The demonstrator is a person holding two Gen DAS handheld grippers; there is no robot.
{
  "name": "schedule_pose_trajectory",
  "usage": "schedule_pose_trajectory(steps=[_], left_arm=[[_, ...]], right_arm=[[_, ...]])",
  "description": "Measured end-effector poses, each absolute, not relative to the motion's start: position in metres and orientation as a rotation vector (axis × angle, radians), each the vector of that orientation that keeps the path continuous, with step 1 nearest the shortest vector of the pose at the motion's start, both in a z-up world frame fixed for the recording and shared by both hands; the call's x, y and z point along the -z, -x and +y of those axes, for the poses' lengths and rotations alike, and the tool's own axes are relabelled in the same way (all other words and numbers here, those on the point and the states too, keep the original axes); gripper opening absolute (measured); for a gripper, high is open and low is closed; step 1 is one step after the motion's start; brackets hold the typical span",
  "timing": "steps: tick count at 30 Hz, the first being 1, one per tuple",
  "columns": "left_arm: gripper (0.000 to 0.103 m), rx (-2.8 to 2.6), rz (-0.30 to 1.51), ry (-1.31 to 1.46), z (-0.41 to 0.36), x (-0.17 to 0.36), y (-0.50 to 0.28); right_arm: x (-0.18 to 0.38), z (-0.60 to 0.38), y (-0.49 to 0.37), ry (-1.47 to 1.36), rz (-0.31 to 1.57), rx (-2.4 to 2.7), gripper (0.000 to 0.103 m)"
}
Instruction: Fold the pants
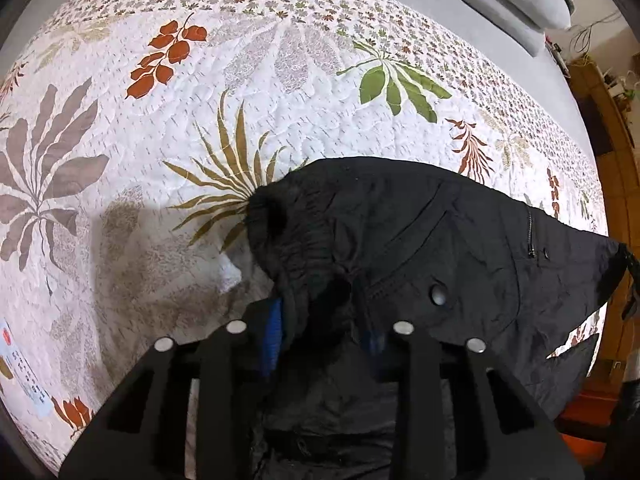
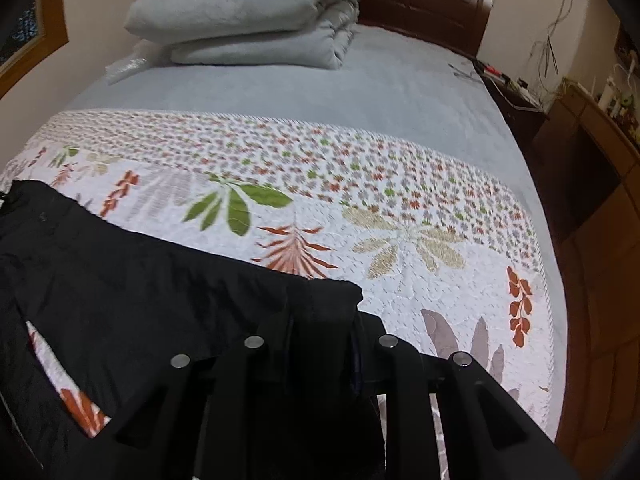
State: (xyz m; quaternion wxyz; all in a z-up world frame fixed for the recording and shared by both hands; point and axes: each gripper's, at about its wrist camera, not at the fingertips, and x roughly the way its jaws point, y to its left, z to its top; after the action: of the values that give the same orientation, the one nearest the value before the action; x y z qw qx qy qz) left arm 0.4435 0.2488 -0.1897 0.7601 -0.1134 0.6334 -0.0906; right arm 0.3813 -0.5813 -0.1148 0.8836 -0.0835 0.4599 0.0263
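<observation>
Black pants [image 1: 460, 248] lie across a white quilt with a leaf print [image 1: 280, 128]. In the left wrist view the gathered elastic waistband bunches up between the two fingers, and my left gripper [image 1: 324, 332] is shut on that waistband corner. A zip pocket and snap buttons show on the cloth stretching away to the right. In the right wrist view the same pants [image 2: 140, 292] run off to the left, and my right gripper [image 2: 320, 340] is shut on the other waistband corner, which sits lifted off the quilt [image 2: 400, 240].
The quilt covers the near part of a grey bed [image 2: 380, 92]. Folded grey bedding [image 2: 248, 20] is stacked at the head, before a dark wooden headboard [image 2: 432, 4]. Wooden furniture [image 2: 580, 152] and cables stand along the bed's right side.
</observation>
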Motion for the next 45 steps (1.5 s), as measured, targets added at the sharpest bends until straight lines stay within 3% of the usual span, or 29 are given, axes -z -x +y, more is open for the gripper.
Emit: schedule_pose_trajectory(steps=[5, 19, 28, 38, 40, 42, 43, 45], left_arm=[[0.021, 0.231, 1.354, 0.247, 0.243, 0.184, -0.437], [0.02, 0.305, 1.232, 0.36, 0.244, 0.178, -0.403], [0.021, 0.314, 1.188, 0.373, 0.241, 0.174, -0.39], [0.024, 0.322, 1.123, 0.403, 0.241, 0.172, -0.37], [0.034, 0.313, 1.104, 0.399, 0.241, 0.17, -0.363], [0.08, 0.295, 1.073, 0.409, 0.241, 0.167, -0.353], [0.088, 0.273, 1.062, 0.394, 0.24, 0.165, -0.348], [0.09, 0.269, 1.037, 0.339, 0.236, 0.164, -0.337]], right_arm=[[0.093, -0.561, -0.355, 0.211, 0.914, -0.094, 0.021], [0.05, -0.502, -0.19, 0.189, 0.78, -0.209, 0.02], [0.068, -0.476, -0.104, 0.136, 0.799, -0.242, 0.019], [0.137, -0.491, -0.044, 0.004, 0.946, -0.192, 0.018], [0.156, -0.492, -0.037, -0.017, 0.982, -0.184, 0.018], [0.18, -0.494, -0.032, -0.033, 1.026, -0.162, 0.018], [0.188, -0.495, -0.03, -0.048, 1.038, -0.159, 0.019], [0.199, -0.497, -0.029, -0.062, 1.056, -0.148, 0.02]])
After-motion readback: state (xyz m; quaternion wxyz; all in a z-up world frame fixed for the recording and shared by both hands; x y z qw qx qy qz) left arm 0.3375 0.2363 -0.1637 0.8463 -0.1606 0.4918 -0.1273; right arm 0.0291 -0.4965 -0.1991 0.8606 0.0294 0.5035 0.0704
